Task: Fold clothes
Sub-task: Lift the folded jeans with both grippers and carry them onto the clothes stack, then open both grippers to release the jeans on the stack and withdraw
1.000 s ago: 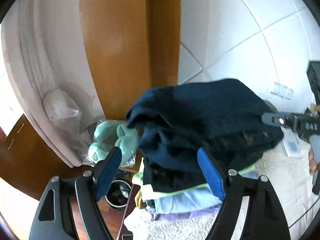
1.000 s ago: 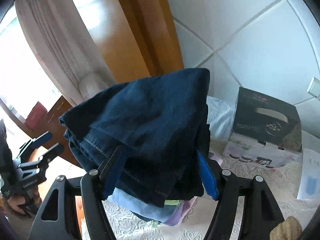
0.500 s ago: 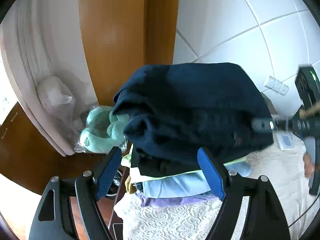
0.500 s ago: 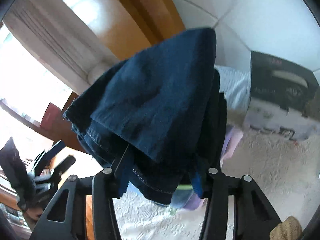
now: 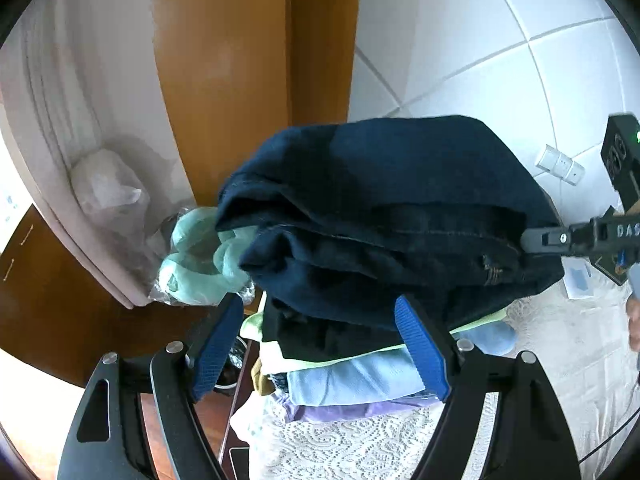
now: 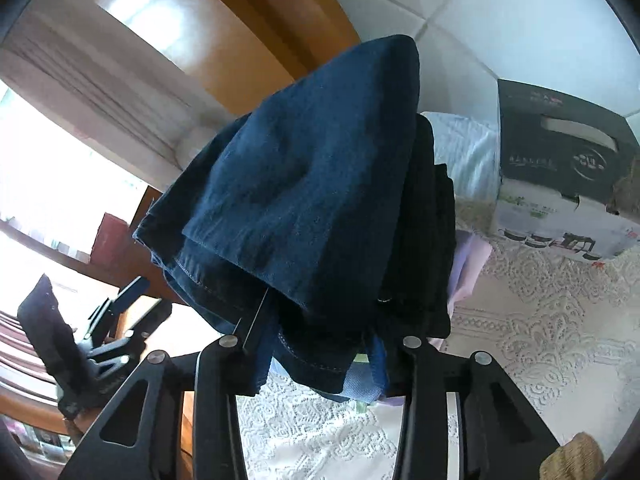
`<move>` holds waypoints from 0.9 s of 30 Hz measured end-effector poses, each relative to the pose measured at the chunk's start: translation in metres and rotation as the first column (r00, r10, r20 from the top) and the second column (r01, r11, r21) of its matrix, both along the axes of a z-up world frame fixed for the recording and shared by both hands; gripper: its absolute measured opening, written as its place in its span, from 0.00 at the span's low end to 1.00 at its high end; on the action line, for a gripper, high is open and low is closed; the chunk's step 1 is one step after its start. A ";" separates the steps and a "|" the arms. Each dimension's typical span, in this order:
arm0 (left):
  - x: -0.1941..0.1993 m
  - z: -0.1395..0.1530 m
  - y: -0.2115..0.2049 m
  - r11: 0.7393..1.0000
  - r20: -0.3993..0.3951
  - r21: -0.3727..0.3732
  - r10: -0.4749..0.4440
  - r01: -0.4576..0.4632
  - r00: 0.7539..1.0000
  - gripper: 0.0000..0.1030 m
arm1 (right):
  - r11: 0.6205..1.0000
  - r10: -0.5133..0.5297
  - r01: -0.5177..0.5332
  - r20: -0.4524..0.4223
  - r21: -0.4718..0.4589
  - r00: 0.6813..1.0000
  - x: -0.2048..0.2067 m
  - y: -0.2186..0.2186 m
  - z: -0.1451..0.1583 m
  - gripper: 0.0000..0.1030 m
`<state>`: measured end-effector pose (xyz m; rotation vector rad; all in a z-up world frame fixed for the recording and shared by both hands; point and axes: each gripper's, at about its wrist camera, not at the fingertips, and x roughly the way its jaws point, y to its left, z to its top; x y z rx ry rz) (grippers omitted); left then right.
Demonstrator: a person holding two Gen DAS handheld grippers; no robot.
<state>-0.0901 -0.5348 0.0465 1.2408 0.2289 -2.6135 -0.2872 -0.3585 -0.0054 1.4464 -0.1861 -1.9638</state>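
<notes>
Probably a home: lace tablecloth, curtain (tiled wall).

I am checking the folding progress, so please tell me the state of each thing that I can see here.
dark blue jeans: folded, top of the pile
pile of folded clothes: stacked on the lace tablecloth
right gripper: shut on the jeans' edge
left gripper: open, holding nothing
cardboard box: closed, standing on the tablecloth

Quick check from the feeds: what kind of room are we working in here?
Probably a room in a home, perhaps a bedroom or laundry corner. A stack of folded clothes sits on a lace cloth, with a curtain, a wooden door and a tiled wall behind.
</notes>
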 end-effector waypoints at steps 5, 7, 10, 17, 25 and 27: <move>0.000 -0.006 0.007 1.000 0.005 -0.007 -0.013 0.013 1.000 0.77 | 0.999 0.022 -0.022 -0.013 0.035 1.000 0.002 -0.007 0.005 0.57; 0.000 -0.007 0.009 1.000 0.007 -0.010 -0.015 0.015 1.000 0.77 | 0.999 0.021 -0.021 -0.020 0.037 1.000 0.001 -0.008 0.007 0.65; 0.002 -0.008 0.014 1.000 0.009 -0.020 -0.021 0.022 1.000 0.77 | 0.999 0.026 -0.025 -0.038 0.039 0.999 0.003 -0.009 0.011 0.74; 0.003 -0.011 0.025 0.999 0.012 -0.013 -0.033 0.033 0.999 0.77 | 0.997 0.037 -0.031 -0.092 0.066 0.995 0.010 -0.009 0.021 0.78; 0.005 -0.018 0.040 0.998 0.034 -0.009 -0.058 0.058 0.998 0.79 | 0.990 0.072 -0.043 -0.215 0.137 0.974 0.037 0.001 0.043 0.86; 0.009 -0.020 0.045 0.998 0.043 0.002 -0.066 0.066 0.997 0.79 | 0.985 0.089 -0.049 -0.241 0.167 0.966 0.048 0.004 0.045 0.87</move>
